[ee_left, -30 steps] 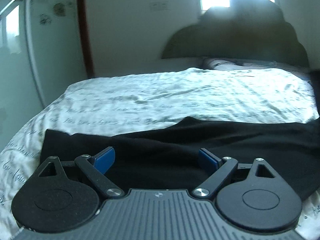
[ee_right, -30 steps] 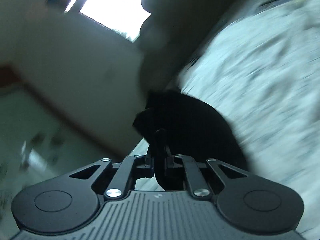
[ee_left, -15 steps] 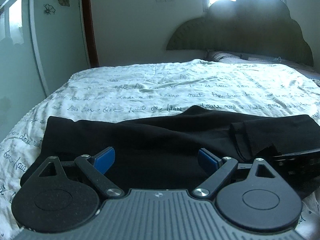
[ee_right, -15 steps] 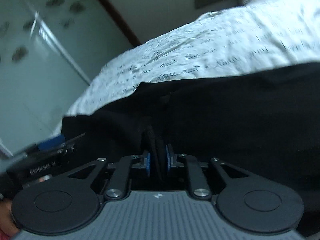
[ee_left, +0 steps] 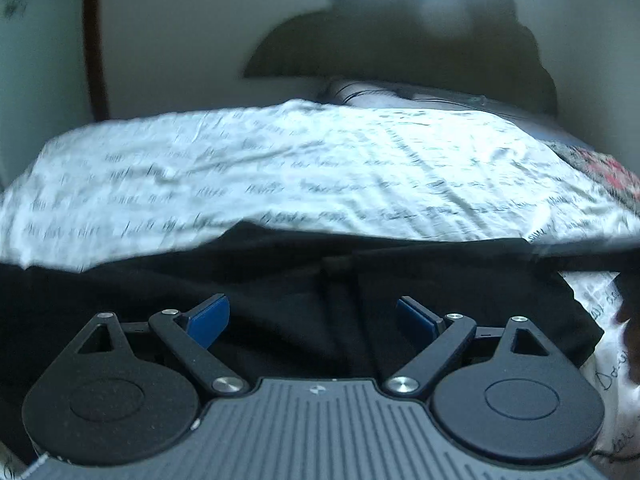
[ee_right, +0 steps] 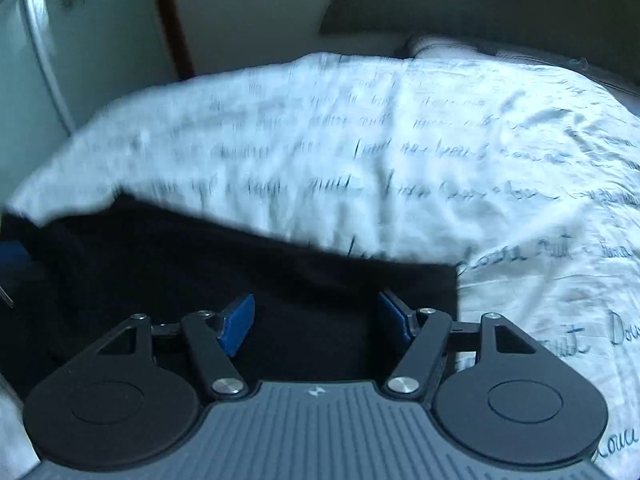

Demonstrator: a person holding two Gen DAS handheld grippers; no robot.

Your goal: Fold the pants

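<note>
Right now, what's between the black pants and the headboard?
Only the white script-printed bedsheet, then a pillow at the headboard. Nothing else lies on that stretch beyond the pants. Shows in both wrist views, blurred.

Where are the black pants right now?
In both wrist views the black pants lie on the near edge of the white bedspread, just ahead of each claw.

The white bedsheet carried rows of printed cursive script. Most of it was smeared by motion blur. In the right wrist view, "nuit" could be made out near the right edge, and a word beginning "Dou" below it. In the left wrist view the sheet's script was too blurred to read. No other label or number could be read.
</note>
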